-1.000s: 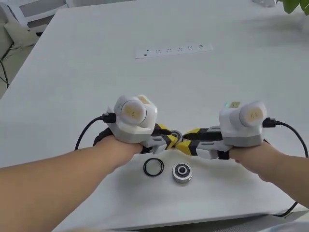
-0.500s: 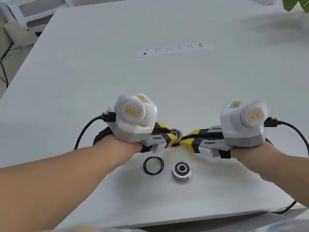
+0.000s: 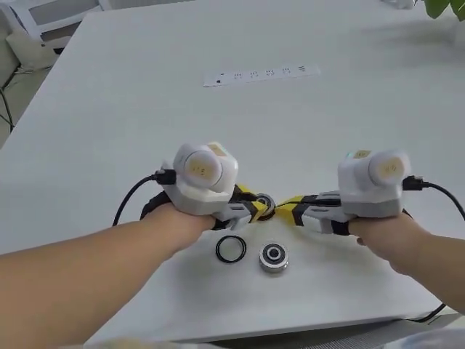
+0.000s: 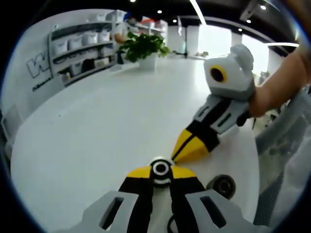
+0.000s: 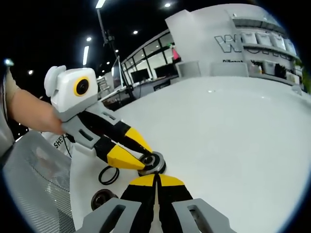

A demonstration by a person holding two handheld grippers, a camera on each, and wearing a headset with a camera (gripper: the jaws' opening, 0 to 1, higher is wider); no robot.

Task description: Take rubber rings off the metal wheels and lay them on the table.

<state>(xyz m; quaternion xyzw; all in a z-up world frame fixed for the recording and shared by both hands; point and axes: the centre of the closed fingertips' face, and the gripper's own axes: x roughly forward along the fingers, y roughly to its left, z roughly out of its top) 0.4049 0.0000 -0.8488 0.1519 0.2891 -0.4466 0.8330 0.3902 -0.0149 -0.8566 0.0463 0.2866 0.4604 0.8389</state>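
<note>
My left gripper [image 3: 259,207] is shut on a small metal wheel [image 3: 264,204] with a dark rubber rim, held just above the white table [image 3: 131,109]. In the left gripper view the wheel [image 4: 161,168] sits between my yellow tips [image 4: 161,173]. My right gripper [image 3: 285,209] comes in from the right, jaws shut, tips against the wheel's edge [image 5: 152,163]. Whether rubber is pinched between them I cannot tell. A loose black rubber ring [image 3: 231,250] and a second metal wheel [image 3: 273,257] lie on the table below the grippers.
A white power strip [image 3: 260,74] lies farther back on the table. A potted plant [image 4: 143,46] stands at the far edge. Black cables [image 3: 134,196] trail from both grippers. The table's near edge [image 3: 290,327] runs close behind the loose parts.
My right gripper has drawn slightly to the right and its tips have risen a little. The left gripper, the held wheel and the parts on the table have stayed put.
</note>
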